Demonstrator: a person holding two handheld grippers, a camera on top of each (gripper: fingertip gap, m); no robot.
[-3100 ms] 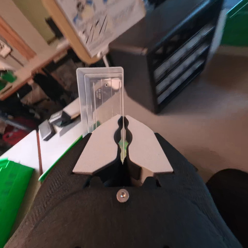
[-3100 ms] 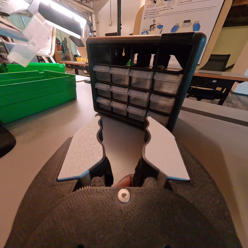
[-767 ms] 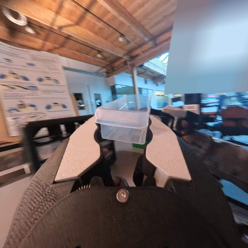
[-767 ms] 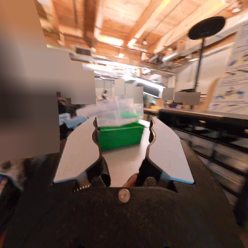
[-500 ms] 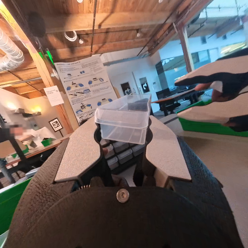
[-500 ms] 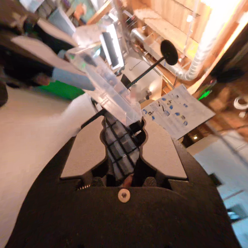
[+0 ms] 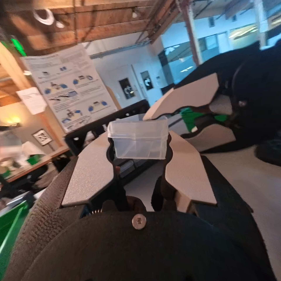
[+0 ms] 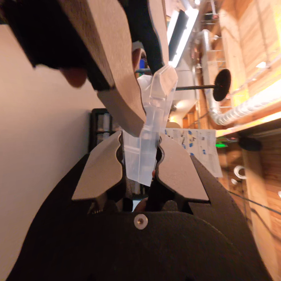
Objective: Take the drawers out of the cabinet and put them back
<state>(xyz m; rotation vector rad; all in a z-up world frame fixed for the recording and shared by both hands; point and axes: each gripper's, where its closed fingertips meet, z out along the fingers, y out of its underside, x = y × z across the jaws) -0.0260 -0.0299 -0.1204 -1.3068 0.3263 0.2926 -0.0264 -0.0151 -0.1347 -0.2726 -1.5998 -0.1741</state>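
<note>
Drawer (image 7: 139,140), clear plastic, small, rectangular, held in the air above the grey table (image 7: 237,181) and clear of the cabinet (image 7: 97,129). Left gripper (image 7: 139,146): grey fingers clamped on the drawer's two long sides near its ribbed front lip, open top facing up in the left wrist view. Right gripper (image 8: 139,153): rolled onto its side, fingers closed against the same drawer (image 8: 144,155) at its far end; in its own view the drawer runs lengthwise away from the camera, its ribbed pull tab at the far tip. The left gripper's finger (image 8: 121,97) crosses that view from the upper left and presses the drawer's side. In the left wrist view the right gripper (image 7: 174,121) reaches in from the right, one finger (image 7: 187,95) lying over the drawer's back edge, the other below it and farther right. Cabinet: black, open-fronted frame standing on the table behind the drawer, other clear drawers seated in its lower slots (image 8: 104,121). Green bin (image 7: 9,225) at the lower left edge, another green bin (image 7: 190,120) visible between the right gripper's fingers. Poster (image 7: 68,89) with diagrams on a wooden board behind the cabinet. Wooden ceiling (image 7: 97,19) overhead.
</note>
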